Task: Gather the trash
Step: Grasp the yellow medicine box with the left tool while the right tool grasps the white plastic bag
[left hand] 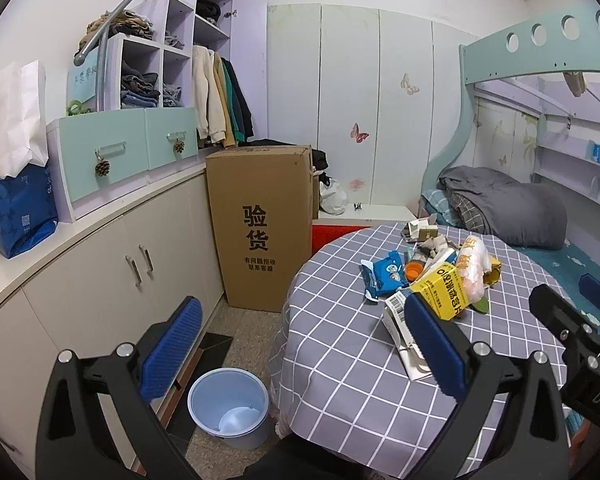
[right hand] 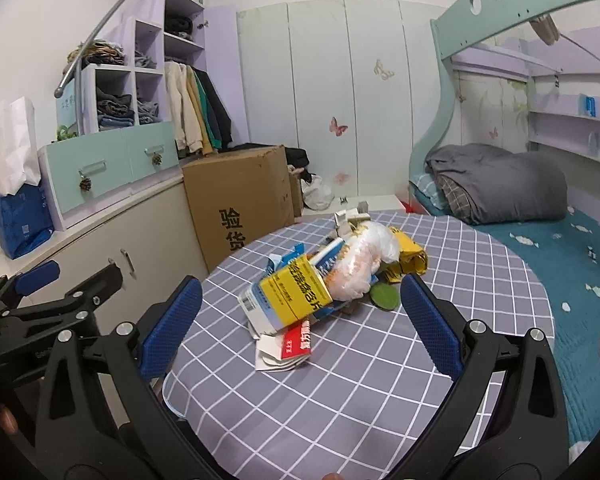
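Left wrist view: your left gripper (left hand: 300,344) has its jaws spread wide and holds nothing. Its blue-padded fingers (left hand: 172,350) straddle the table edge, one over the floor, the other over the checked tablecloth (left hand: 340,360). Your right gripper (left hand: 572,308) enters from the right edge of this view.

Below the left finger, a light blue bin (left hand: 229,406) stands on the floor just beside the table, with something pale lying in its bottom. A tall cardboard box (left hand: 260,228) stands behind it against the cabinets (left hand: 112,272).

Right wrist view: your right gripper (right hand: 300,324) is likewise released and empty, fingers (right hand: 430,324) apart above the tablecloth (right hand: 340,400). The trash pile lies between and just ahead of the fingertips: a yellow medicine box (right hand: 296,296) on top, a red-and-white carton (right hand: 286,350) nearest you, a crumpled plastic bag (right hand: 360,262) behind, a green leaf (right hand: 385,297) beside it. A bed with a grey quilt (right hand: 496,184) lies beyond the table.
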`<state>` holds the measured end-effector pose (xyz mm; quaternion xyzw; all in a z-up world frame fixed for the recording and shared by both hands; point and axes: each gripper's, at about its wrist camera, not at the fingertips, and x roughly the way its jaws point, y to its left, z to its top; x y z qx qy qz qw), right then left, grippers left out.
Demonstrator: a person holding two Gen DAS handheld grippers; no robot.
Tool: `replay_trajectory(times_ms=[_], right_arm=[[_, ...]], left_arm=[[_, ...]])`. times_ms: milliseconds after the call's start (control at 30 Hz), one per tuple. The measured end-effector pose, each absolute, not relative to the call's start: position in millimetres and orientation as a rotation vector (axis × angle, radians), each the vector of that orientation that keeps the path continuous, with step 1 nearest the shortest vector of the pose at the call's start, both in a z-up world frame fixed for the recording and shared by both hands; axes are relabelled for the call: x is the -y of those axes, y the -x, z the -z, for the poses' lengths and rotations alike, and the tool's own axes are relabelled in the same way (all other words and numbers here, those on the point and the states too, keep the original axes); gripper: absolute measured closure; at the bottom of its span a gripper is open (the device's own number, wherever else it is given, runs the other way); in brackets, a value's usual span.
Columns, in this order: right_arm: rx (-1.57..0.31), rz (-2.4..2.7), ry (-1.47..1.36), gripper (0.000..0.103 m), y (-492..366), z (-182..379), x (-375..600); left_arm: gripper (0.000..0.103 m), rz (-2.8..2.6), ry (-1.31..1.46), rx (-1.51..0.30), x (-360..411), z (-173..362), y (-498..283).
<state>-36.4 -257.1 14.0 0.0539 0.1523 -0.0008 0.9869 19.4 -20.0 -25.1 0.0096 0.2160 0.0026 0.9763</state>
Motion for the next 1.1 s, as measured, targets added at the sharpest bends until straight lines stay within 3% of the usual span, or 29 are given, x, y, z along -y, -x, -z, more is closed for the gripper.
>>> replay_trajectory(times_ms=[567, 1100], right_arm=[[-0.469, 0.065, -0.23, 0.006, -5.2, 28.0, 312.7], [-0.551, 0.131, -0.254, 0.006, -43.4, 48.3, 359.3]], left_arm=[[0.004, 0.093, -0.09, -0.624, 55.1, 73.5, -81.6], [0.004, 0.248, 0.274, -0.839, 98.3, 107.1, -162.4]])
